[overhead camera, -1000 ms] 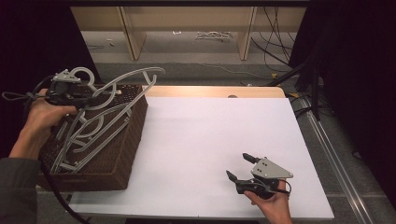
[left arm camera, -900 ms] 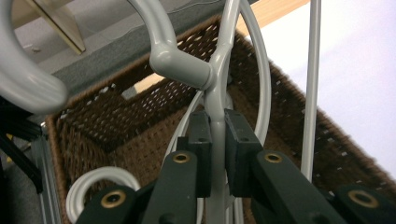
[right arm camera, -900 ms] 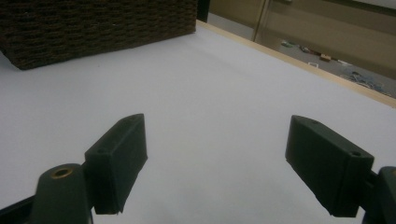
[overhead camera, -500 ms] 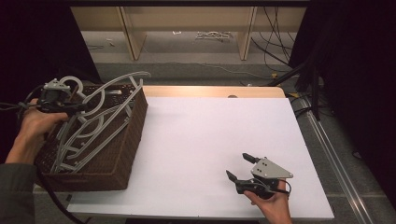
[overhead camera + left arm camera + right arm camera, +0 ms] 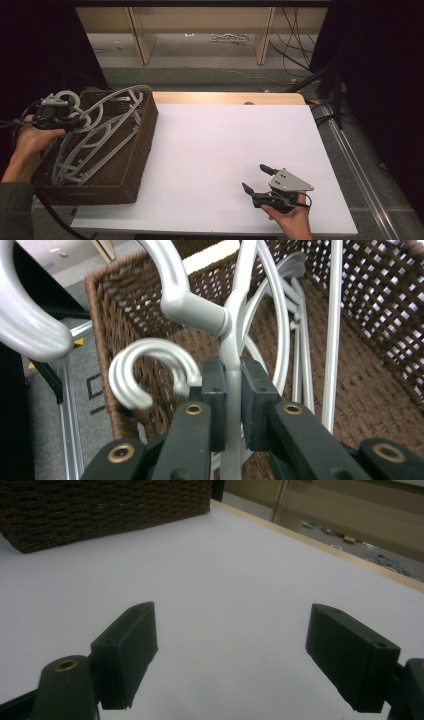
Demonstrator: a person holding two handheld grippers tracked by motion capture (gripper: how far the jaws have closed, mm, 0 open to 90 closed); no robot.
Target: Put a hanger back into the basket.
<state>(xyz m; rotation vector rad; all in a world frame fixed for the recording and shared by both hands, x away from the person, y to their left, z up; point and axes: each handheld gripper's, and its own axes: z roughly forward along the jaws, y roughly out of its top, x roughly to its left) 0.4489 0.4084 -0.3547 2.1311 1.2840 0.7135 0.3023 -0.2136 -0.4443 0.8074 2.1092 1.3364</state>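
A brown wicker basket (image 5: 135,167) stands at the table's left edge and holds several grey plastic hangers (image 5: 107,127). My left gripper (image 5: 80,121) reaches in over the basket's left rim. It is shut on the neck of one grey hanger (image 5: 231,340), just below its hook (image 5: 150,360), and its pads (image 5: 215,390) press the stem from both sides. The held hanger lies slanted across the basket, its far end near the back right corner. My right gripper (image 5: 254,177) rests open on the white table near the front edge, with nothing between its jaws (image 5: 230,640).
The white tabletop (image 5: 225,140) stretches between the basket and the right gripper. The basket's woven wall (image 5: 100,505) shows far off in the right gripper view. Beyond the table are wooden shelf legs (image 5: 142,35) and cables (image 5: 295,40) on the floor.
My left hand has moved left and down with the hanger, which now lies lower in the basket. The right gripper has stayed still.
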